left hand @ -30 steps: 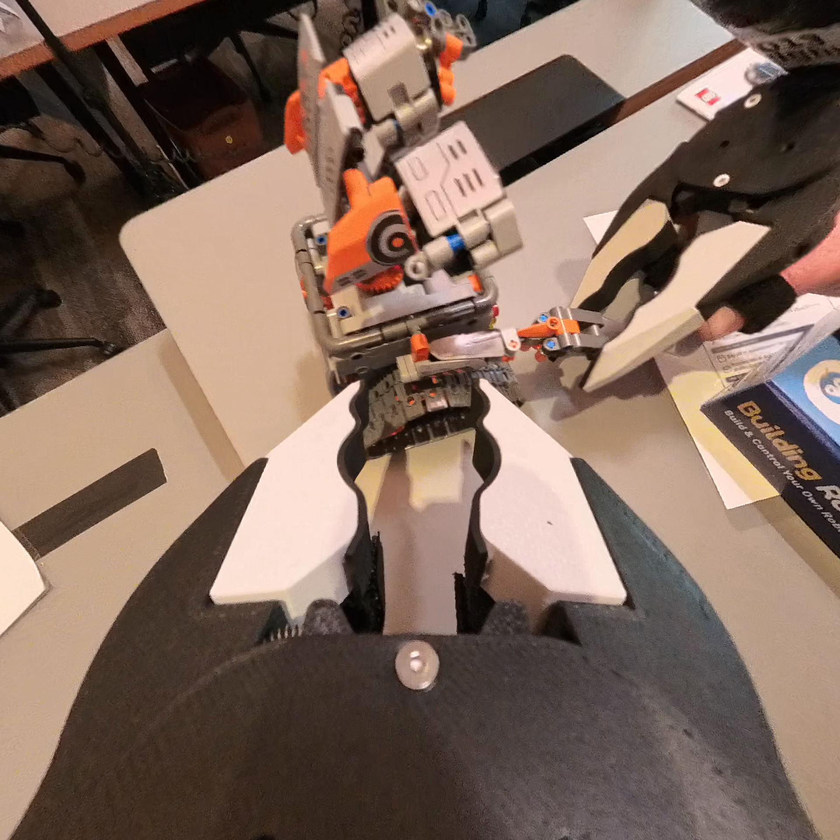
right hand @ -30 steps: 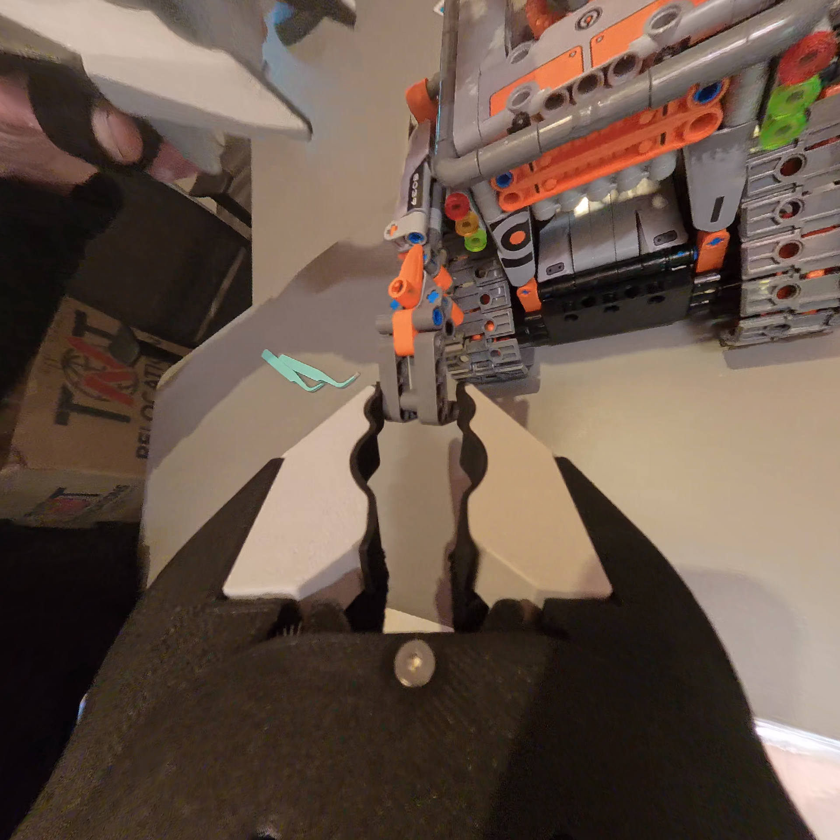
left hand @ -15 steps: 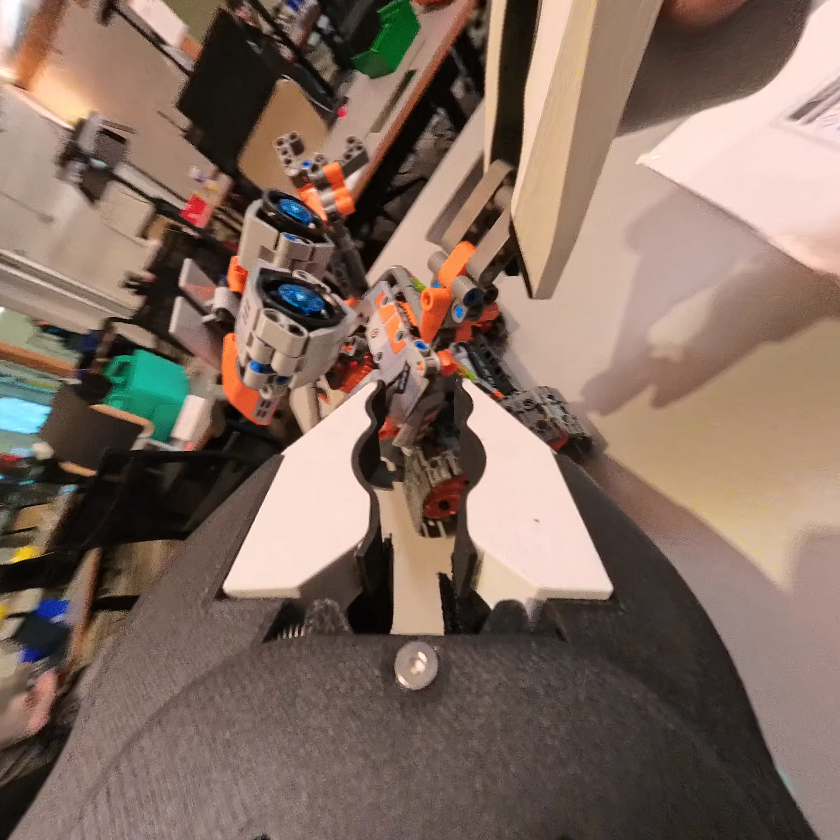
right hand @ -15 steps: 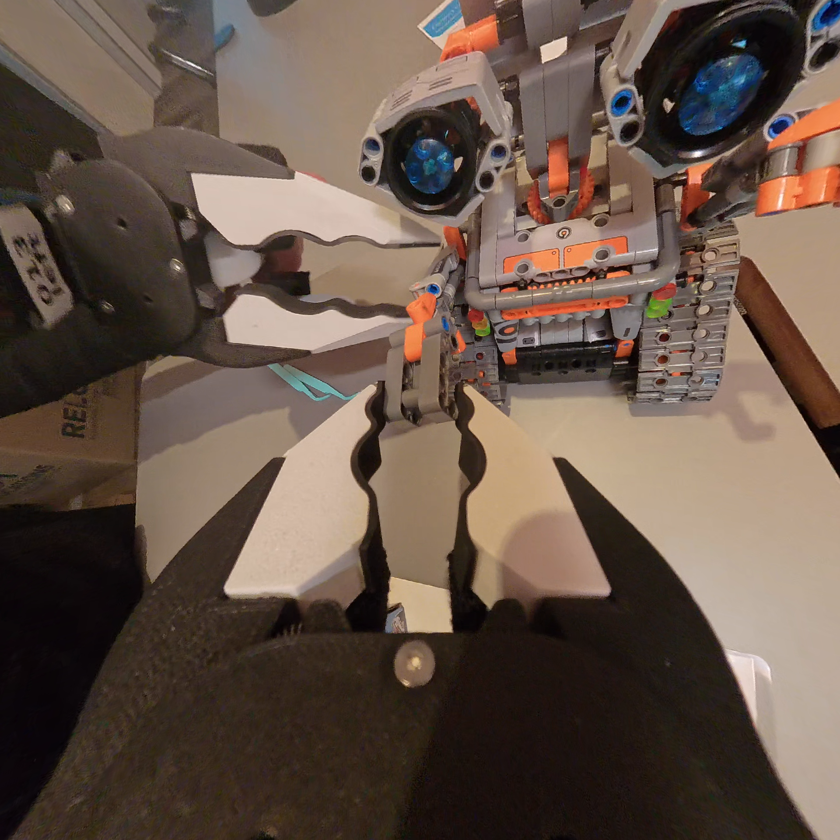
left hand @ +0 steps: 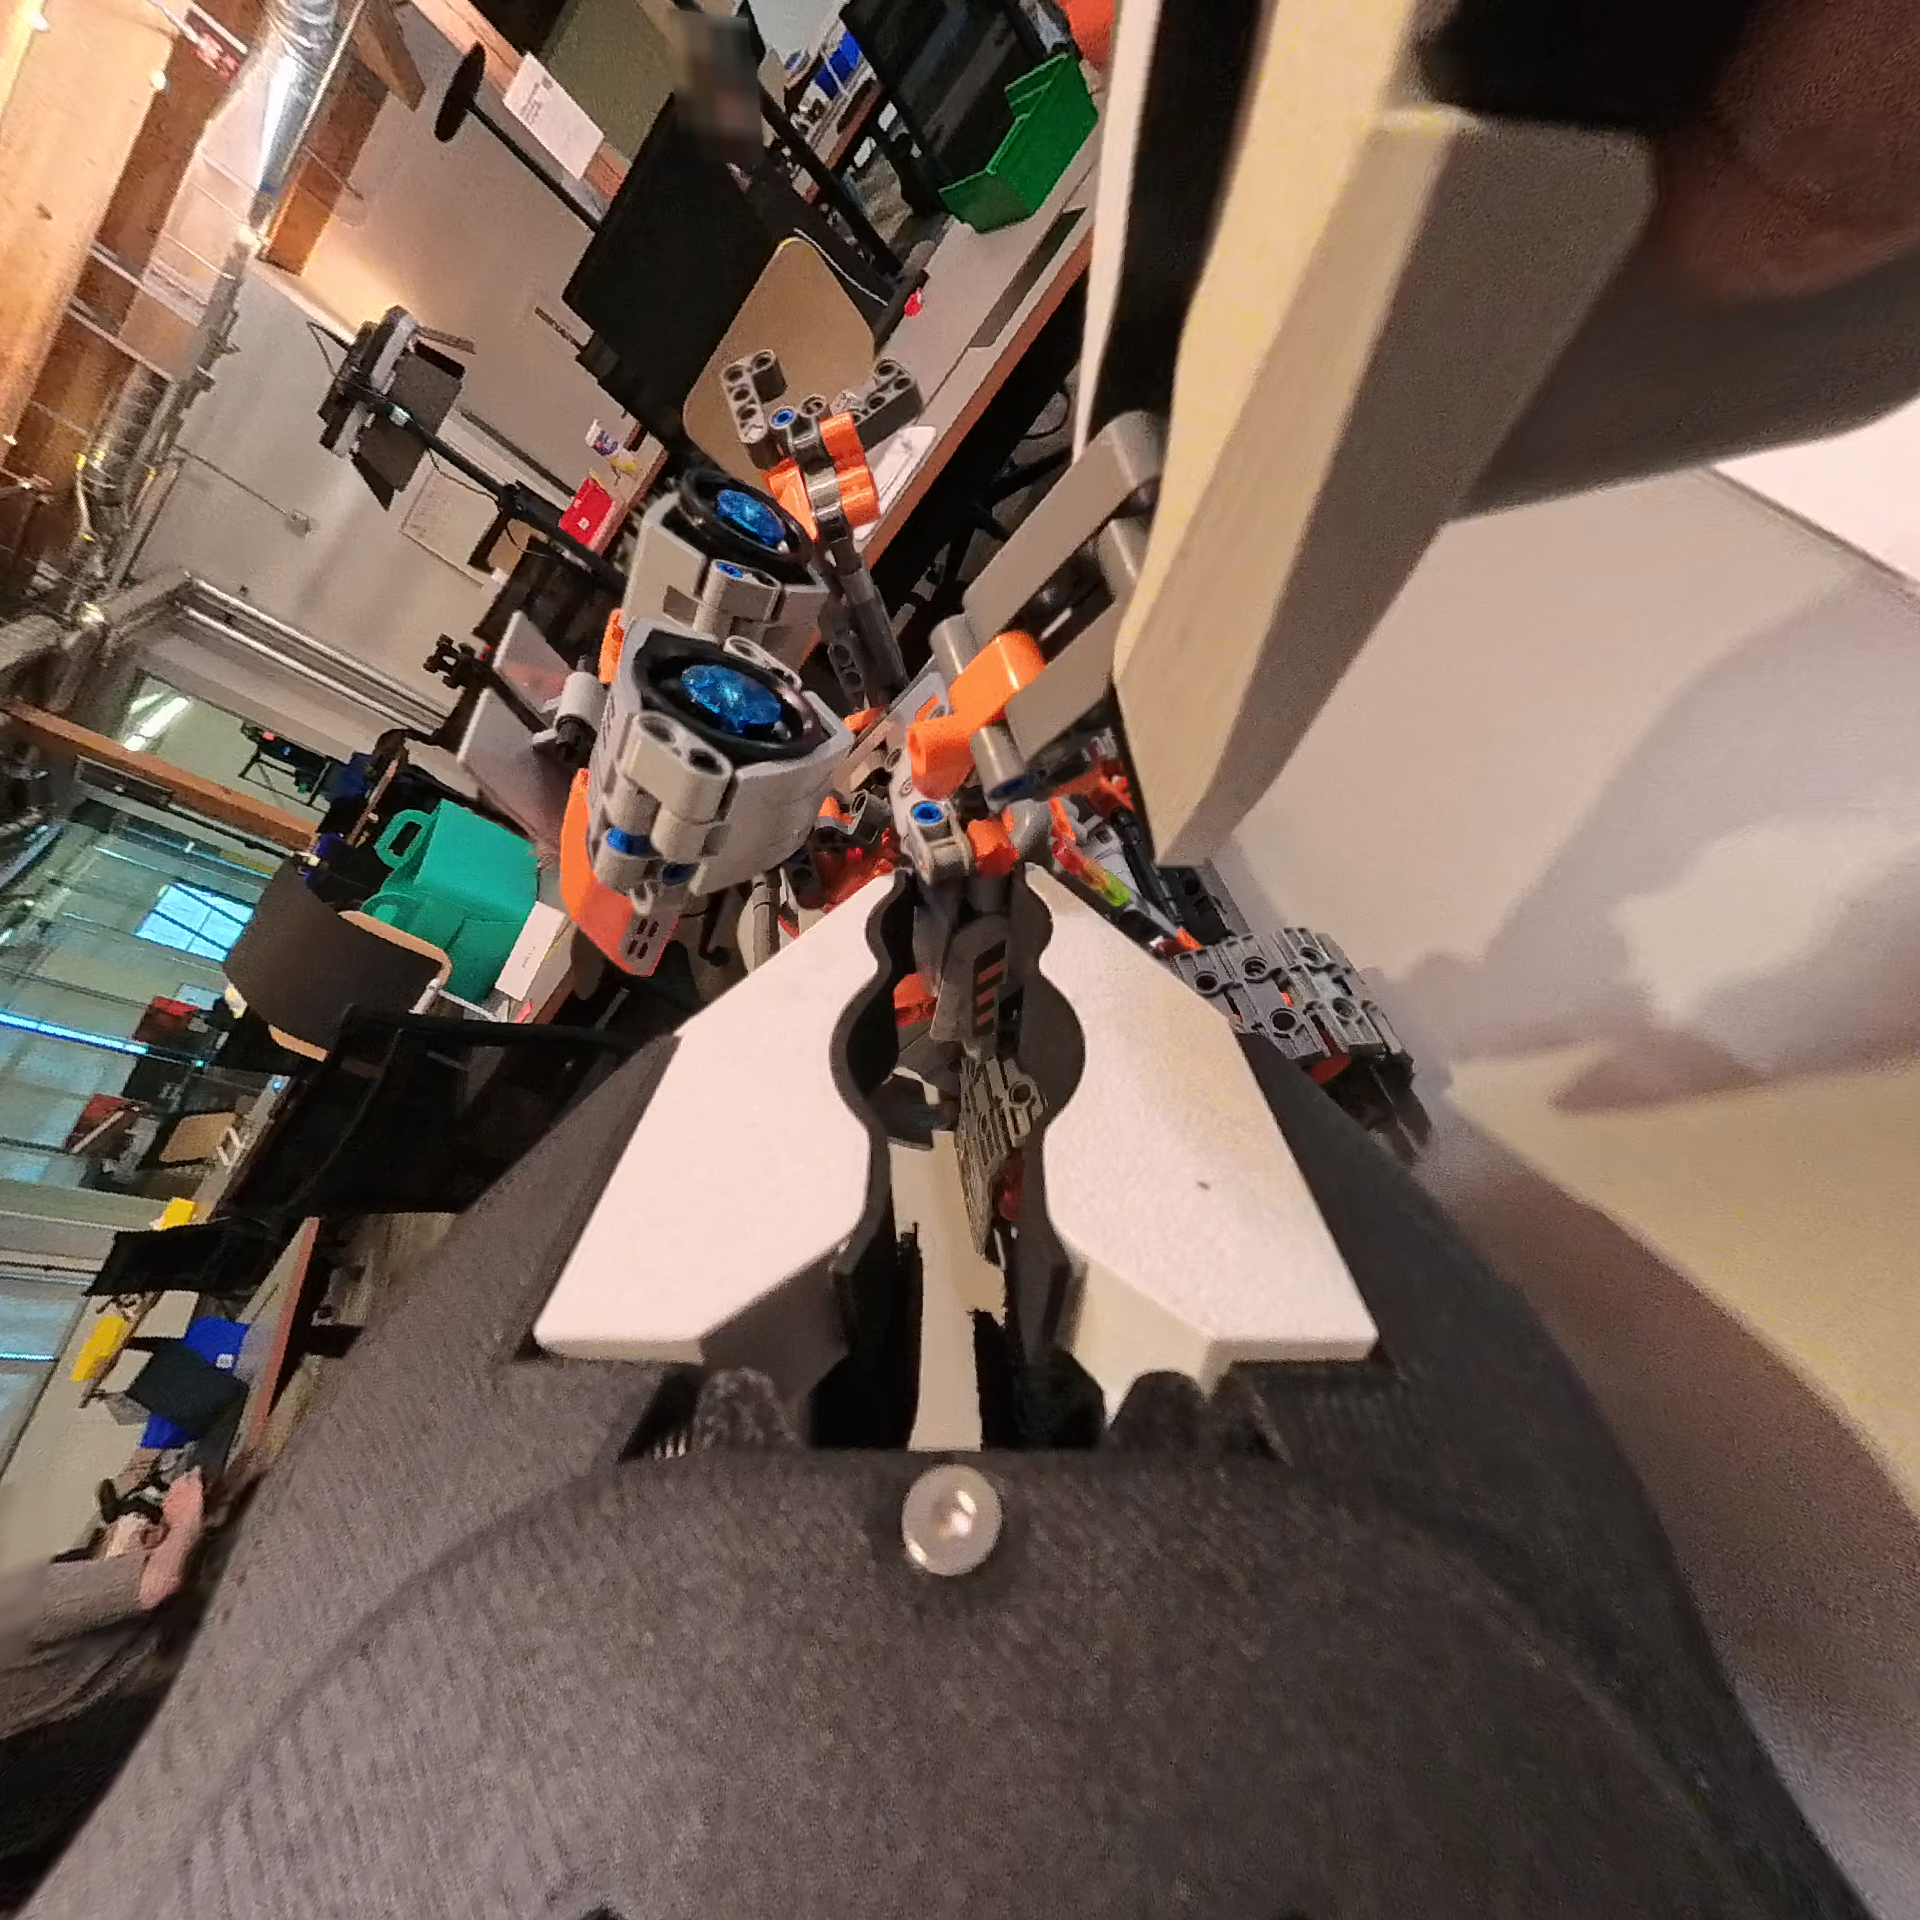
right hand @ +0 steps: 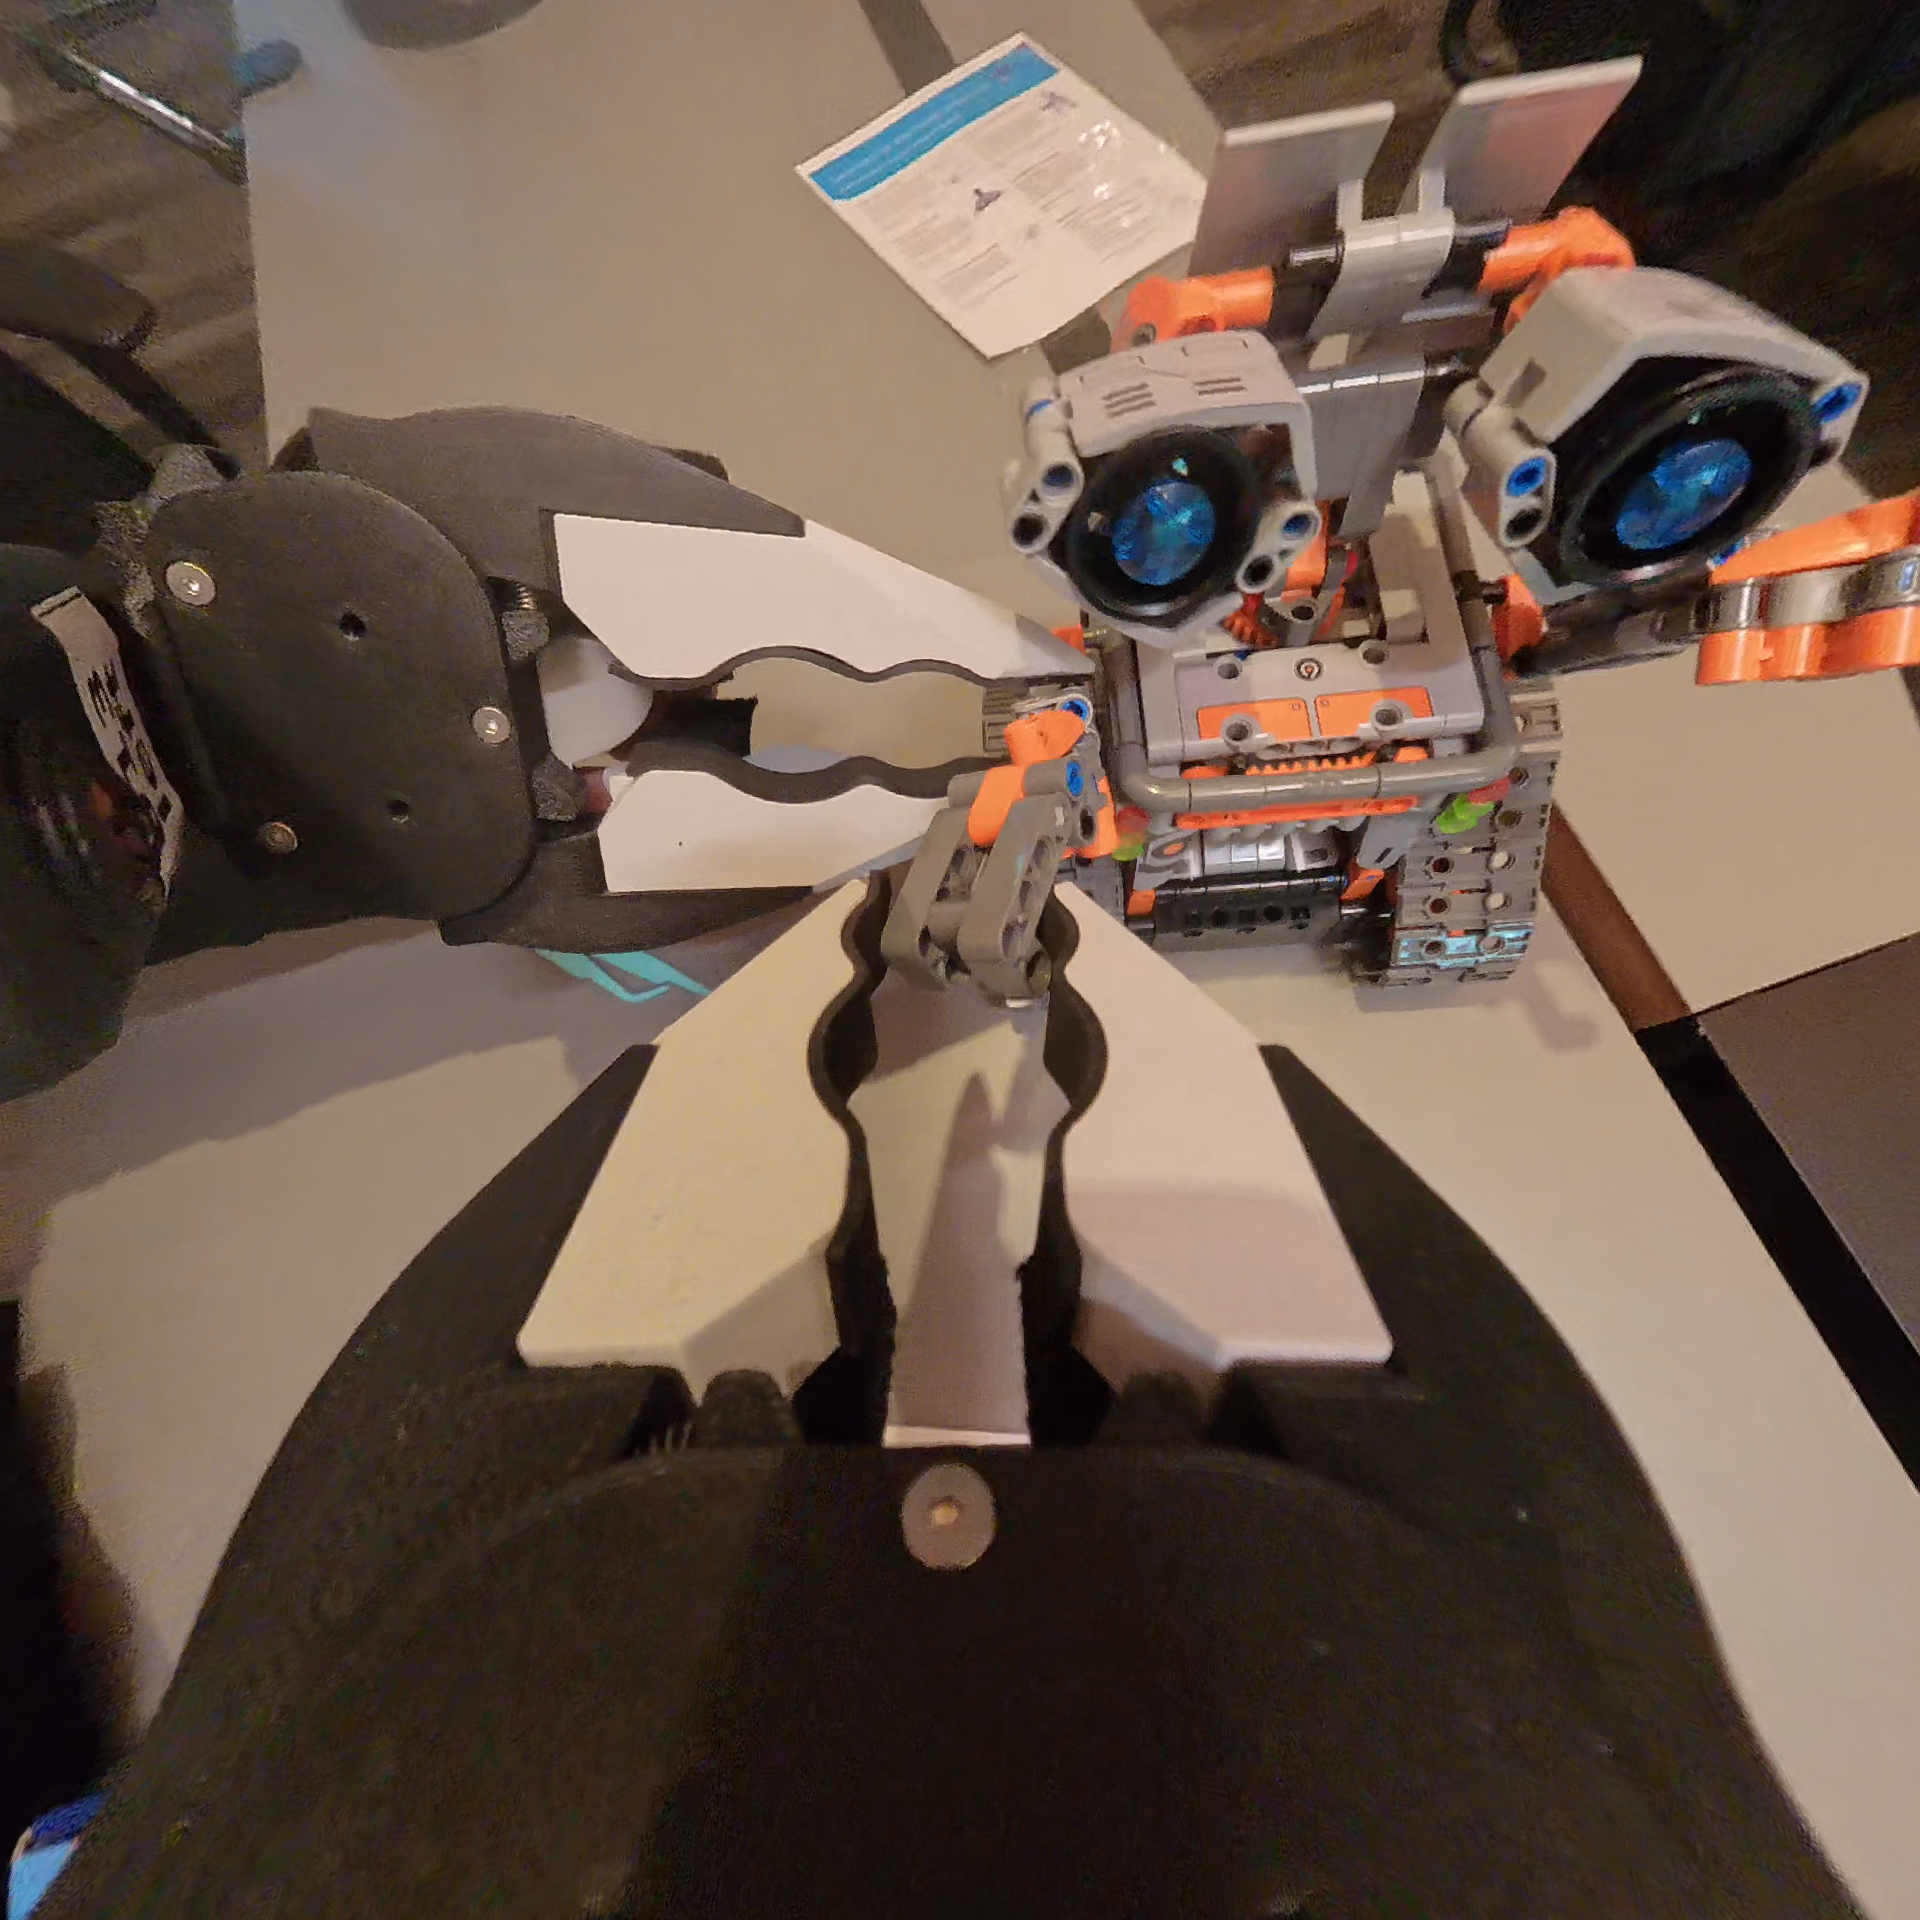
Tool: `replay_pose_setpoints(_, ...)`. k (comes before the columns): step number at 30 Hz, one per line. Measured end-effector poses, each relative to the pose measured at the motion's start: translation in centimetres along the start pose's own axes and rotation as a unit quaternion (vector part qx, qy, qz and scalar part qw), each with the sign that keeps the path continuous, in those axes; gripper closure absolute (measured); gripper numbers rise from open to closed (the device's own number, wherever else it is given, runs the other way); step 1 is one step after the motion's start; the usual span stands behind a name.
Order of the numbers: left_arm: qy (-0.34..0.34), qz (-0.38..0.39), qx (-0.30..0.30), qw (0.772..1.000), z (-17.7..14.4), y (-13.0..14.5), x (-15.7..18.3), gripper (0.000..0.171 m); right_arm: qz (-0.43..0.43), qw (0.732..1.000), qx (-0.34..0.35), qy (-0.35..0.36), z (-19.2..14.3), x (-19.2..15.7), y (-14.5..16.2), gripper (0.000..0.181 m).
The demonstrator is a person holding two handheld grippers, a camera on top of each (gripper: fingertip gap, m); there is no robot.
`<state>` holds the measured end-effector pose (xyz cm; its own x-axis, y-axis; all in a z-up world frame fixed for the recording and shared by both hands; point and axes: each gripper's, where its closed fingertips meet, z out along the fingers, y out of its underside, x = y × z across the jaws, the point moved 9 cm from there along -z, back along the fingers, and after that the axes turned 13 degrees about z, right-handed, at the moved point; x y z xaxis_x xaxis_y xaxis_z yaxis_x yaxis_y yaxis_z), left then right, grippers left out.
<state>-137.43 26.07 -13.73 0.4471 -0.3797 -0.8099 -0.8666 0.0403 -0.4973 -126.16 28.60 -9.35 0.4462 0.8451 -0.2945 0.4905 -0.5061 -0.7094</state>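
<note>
We see our right gripper, jaws clamped on the toy robot's grey claw arm; the left gripper, at nine o'clock, has closed in, jaws narrowly apart.

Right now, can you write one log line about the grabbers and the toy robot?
right gripper: shut on grey claw arm | left gripper: at toy robot shoulder, grip unclear | table

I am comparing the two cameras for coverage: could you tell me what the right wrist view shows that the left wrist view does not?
Only the right wrist view shows the toy robot from the front, standing on its tracks, with the leaflet behind it. Only the left wrist view shows the room beyond: a teal bin and a green bin. Both show the left gripper at the robot's side and the right gripper shut on its grey claw.
</note>
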Motion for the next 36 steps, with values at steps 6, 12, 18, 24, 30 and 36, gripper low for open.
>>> replay_pose_setpoints(6, 0.002, -0.010, 0.003, 1.000, 0.1, 0.3, -0.3, 0.157, -0.026, 0.997, 0.026, 0.064, 1.3, -1.7, 0.5, 0.150)
replay_pose_setpoints(12, 0.003, -0.065, 0.020, 0.998, -0.2, 0.6, -0.8, 0.158, 0.053, 0.997, 0.058, -0.016, 0.6, -1.6, 0.9, 0.146)
replay_pose_setpoints(18, -0.006, -0.070, 0.027, 0.997, -0.4, 0.8, -0.8, 0.158, 0.138, 0.978, 0.110, -0.113, -0.1, -0.9, 1.0, 0.158)
replay_pose_setpoints(24, -0.015, -0.086, 0.032, 0.996, -0.7, 1.0, -1.0, 0.158, 0.147, 0.971, 0.124, -0.145, 0.2, -1.4, 0.3, 0.167)
replay_pose_setpoints(30, -0.021, -0.112, 0.034, 0.993, -1.2, 1.6, -1.4, 0.157, 0.116, 0.979, 0.100, -0.137, 1.6, -2.5, -0.7, 0.170)
replay_pose_setpoints(36, 0.016, -0.174, 0.043, 0.984, -3.8, 3.3, -1.7, 0.144, 0.108, 0.981, 0.096, -0.131, 2.0, -2.3, -0.9, 0.171)
